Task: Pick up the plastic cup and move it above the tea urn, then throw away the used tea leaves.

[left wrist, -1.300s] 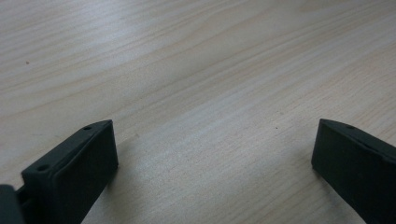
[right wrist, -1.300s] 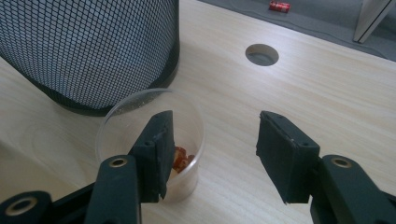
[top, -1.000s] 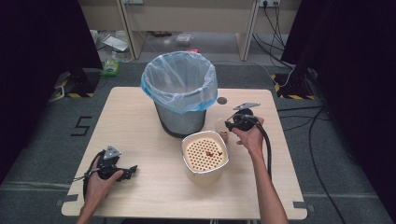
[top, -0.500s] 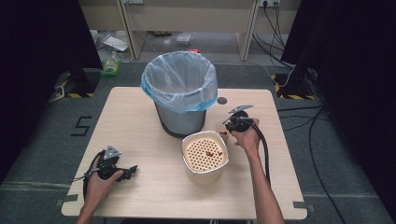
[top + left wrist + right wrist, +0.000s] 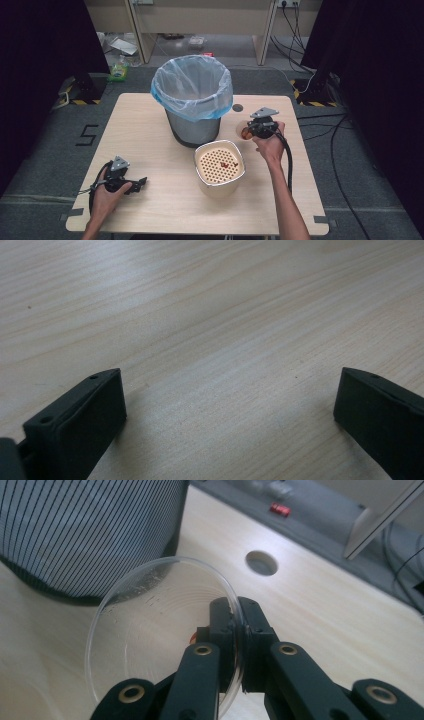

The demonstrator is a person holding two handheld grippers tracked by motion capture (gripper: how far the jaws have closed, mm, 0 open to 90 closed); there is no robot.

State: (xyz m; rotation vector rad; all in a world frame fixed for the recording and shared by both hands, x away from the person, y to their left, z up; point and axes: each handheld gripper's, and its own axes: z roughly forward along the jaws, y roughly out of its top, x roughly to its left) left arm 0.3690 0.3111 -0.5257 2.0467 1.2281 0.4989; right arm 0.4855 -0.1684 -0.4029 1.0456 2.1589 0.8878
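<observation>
Beside the bin [image 5: 192, 102], the right claw [image 5: 235, 630] had just closed, clamping the clear dish [image 5: 160, 630] by its rim for emptying, judging by the bin; the left claw [image 5: 131, 184] stood apart on the bench [image 5: 150, 145].

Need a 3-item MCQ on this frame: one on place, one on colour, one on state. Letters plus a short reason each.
1. Where does the lined waste bin stand relative to the perforated container?
A. behind it, farther from the person
B. in front of it, at the near table edge
C. on the floor

2. What colour is the bin's liner?
A. black
B. light blue
C. red

3. How is the right gripper?
A. wide open over bare table
B. shut on the clear cup
C. lying inside the bin

Key: 1 A, the high view shows the bin beyond the container. 2 B, the bag is pale blue. 3 B, its jaws pinch the rim of the clear cup.
</observation>
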